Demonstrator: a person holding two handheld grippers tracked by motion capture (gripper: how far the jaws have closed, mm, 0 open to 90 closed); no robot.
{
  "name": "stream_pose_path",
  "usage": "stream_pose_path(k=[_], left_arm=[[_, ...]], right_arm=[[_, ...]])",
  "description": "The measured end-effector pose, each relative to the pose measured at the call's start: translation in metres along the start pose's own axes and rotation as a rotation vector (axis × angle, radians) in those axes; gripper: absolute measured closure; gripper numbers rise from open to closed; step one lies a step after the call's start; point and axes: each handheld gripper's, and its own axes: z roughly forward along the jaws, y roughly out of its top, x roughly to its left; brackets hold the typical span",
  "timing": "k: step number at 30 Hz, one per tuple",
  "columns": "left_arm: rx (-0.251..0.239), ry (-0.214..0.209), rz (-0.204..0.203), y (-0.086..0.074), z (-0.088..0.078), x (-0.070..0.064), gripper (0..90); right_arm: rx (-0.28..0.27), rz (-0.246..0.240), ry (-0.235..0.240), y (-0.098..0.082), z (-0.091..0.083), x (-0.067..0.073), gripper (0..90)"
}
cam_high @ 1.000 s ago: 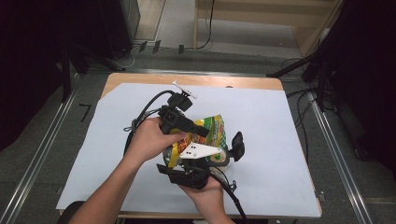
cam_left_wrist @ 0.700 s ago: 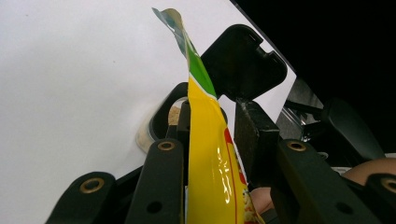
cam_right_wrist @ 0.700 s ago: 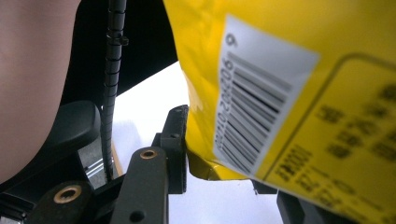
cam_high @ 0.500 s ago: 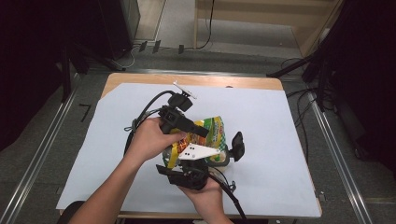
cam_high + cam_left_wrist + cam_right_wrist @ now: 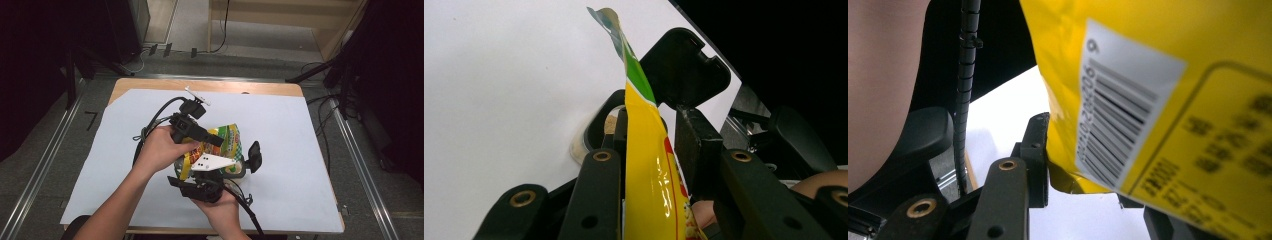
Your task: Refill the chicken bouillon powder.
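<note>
1. A yellow and green snack bag (image 5: 220, 145) is held up above the middle of the counter (image 5: 300, 150), caught between both claws.
2. In the left gripper view the bag's top edge (image 5: 639, 85) is seen pinched between the left claw (image 5: 651, 145) and its two black jaws; the seal there looks already parted, though that is only a judgement.
3. In the right gripper view the bag's lower corner (image 5: 1068, 182) is gripped by the right claw (image 5: 1088, 195), barcode side toward the camera.
4. Just beyond the bag, a round container with its black lid (image 5: 684, 70) flipped open is seen resting on the counter.
5. Opening appears done; tipping the contents into the container is judged to be left.
</note>
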Motion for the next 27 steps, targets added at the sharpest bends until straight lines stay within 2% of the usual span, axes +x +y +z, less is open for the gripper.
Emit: stream_pose_path(k=[16,27], left_arm=[[-0.013,-0.005,0.0,0.0003,-0.0032,-0.0016,72.5],[0.011,0.0,-0.004,0.0003,0.0008,0.0,72.5]], right_arm=[[0.004,-0.01,-0.004,0.0027,-0.0015,0.0009,66.1],[0.006,0.012,0.007,0.0007,0.0001,0.0013,66.0]])
